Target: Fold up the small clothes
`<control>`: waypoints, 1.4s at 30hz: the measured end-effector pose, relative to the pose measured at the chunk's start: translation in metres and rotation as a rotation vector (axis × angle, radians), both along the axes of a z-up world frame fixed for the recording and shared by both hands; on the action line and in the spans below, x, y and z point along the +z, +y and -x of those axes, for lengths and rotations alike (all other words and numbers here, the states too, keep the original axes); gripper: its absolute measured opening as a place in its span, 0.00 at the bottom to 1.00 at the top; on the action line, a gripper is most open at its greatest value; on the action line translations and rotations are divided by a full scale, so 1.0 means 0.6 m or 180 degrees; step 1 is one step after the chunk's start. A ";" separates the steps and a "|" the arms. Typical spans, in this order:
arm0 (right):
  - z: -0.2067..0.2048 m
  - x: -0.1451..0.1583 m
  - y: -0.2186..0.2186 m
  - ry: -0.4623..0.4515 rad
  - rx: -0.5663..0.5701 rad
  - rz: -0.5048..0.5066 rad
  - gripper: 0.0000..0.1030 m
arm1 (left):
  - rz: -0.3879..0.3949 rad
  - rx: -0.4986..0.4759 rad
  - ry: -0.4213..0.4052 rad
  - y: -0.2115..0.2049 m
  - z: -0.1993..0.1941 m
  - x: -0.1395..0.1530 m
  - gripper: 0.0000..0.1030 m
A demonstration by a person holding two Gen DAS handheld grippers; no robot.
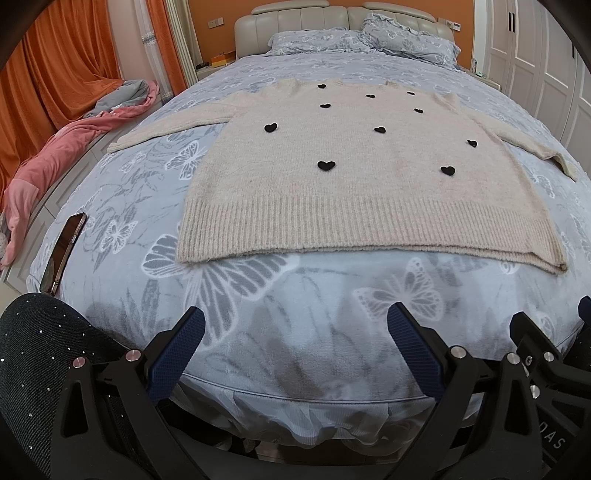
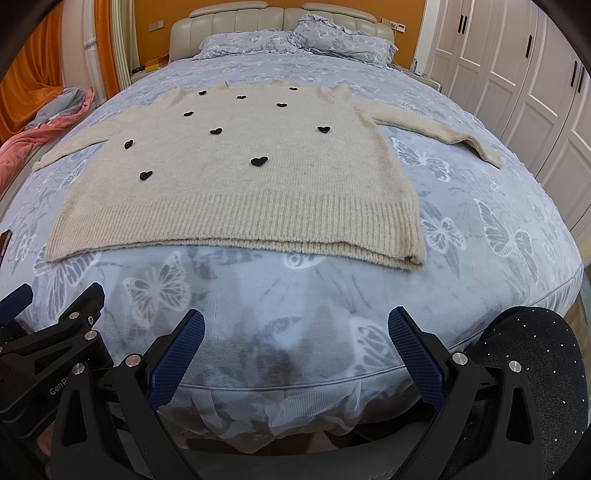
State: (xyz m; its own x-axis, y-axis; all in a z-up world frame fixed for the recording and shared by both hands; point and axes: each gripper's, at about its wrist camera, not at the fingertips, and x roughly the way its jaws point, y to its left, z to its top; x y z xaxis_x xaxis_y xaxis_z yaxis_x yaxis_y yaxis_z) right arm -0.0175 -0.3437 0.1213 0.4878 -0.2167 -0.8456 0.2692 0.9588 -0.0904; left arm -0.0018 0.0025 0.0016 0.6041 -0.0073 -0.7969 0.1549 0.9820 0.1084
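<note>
You see a sweater [image 1: 332,177] of fuzzy beige knit, ribbed at its hem, with matt black hearts [image 1: 326,165]. Under it, the bedspread [image 1: 295,295] is soft, matt fleece. Your left gripper [image 1: 295,325] has matt black plastic, textured blue pads [image 1: 177,350] and shiny metal screws [image 1: 133,355]. The phone [image 1: 62,254] is glossy. The headboard [image 2: 229,33] looks like smooth leather.

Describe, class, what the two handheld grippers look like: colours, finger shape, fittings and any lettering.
Both the left gripper and right gripper have black angular frames with triangular cut-outs, silver round bolts, and flat blue textured pads. Partial white lettering reads "GenRo" on the left gripper and "DAS" on the right.
</note>
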 end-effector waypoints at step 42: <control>-0.431 -0.053 -0.849 -0.0797 -0.2271 -0.1660 0.10 | 0.0723 0.0469 0.0243 0.057 -0.325 0.052 0.94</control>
